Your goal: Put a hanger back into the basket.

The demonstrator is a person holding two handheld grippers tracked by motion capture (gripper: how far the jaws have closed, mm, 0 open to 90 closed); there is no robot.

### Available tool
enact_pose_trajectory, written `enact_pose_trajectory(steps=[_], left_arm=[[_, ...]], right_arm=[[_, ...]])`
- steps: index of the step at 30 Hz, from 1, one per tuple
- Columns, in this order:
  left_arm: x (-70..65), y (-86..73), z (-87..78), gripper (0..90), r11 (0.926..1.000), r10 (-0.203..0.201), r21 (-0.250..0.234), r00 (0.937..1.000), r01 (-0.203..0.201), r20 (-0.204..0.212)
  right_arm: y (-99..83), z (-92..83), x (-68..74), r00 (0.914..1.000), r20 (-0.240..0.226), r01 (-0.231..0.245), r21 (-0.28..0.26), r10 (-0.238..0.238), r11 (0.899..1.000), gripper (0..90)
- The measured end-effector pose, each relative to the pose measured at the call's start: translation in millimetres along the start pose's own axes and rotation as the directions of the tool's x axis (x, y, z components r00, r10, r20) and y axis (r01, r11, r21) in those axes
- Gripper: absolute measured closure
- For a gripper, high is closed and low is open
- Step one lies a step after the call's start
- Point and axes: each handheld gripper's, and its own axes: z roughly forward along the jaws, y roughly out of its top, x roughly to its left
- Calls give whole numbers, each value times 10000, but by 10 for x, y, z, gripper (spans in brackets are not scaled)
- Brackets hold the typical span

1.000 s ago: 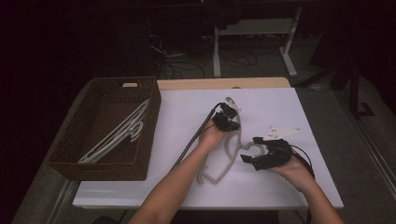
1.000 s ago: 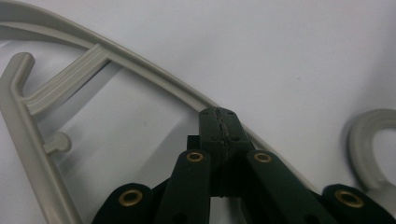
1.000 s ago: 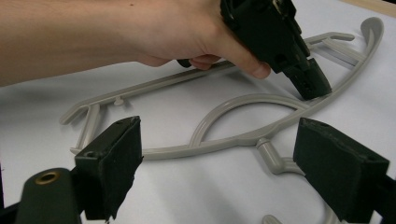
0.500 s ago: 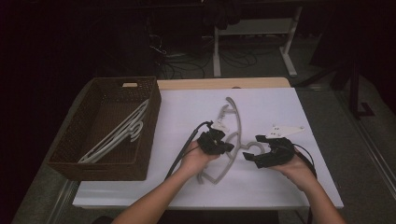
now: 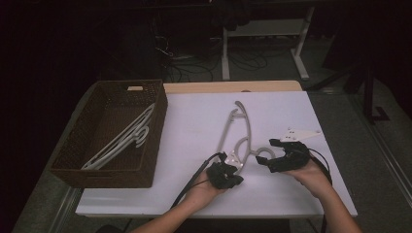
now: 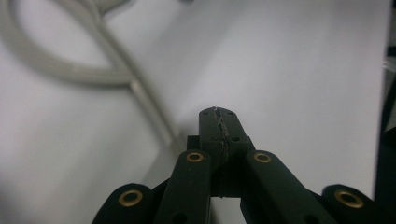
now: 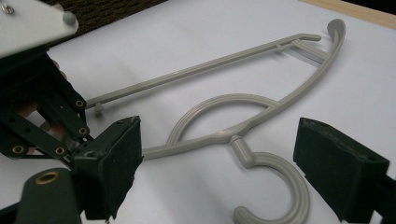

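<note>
A: Hanger [image 5: 236,137]?
B: Laid flat on the white table [image 5: 194,116], between both grippers.
A: Grippers?
B: Left gripper [image 5: 228,177] clamped on nothing beside it; right gripper [image 7: 219,175] spread wide around its hook [image 7: 275,186], untouched.

White surface [image 5: 194,121] with a strip of bare wood showing along the far edge. On the left side sits a dark brown wicker basket [image 5: 73,160], hanging a bit over the left edge. Toward the middle-right there's a grey plastic hanger [image 5: 246,127] lying flat, hook end nearest the person. Past that, near the right edge, lies a small white flat piece [image 5: 302,134].
</note>
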Motion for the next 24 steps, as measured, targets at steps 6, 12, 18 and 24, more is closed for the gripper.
enact_pose_trajectory(steps=[6,12,18,24], left_arm=[[92,-153,-167,900,9999,-79,104,9989,84,-464],[410,-356,-431,900,9981,-487,306,9894,534,-1370],[651,-525,-622,900,9941,-1000,194,9694,1071,-2243],[657,-539,-632,900,9947,-961,124,9669,1019,-2362]], right_arm=[[1,3,1,10000,19,-10,26,10,10000,146],[-1,9,-1,10000,25,-4,63,4,10000,146],[-5,30,-1,10000,44,3,142,-3,9999,145],[-6,56,5,10000,2,19,204,-19,9998,145]])
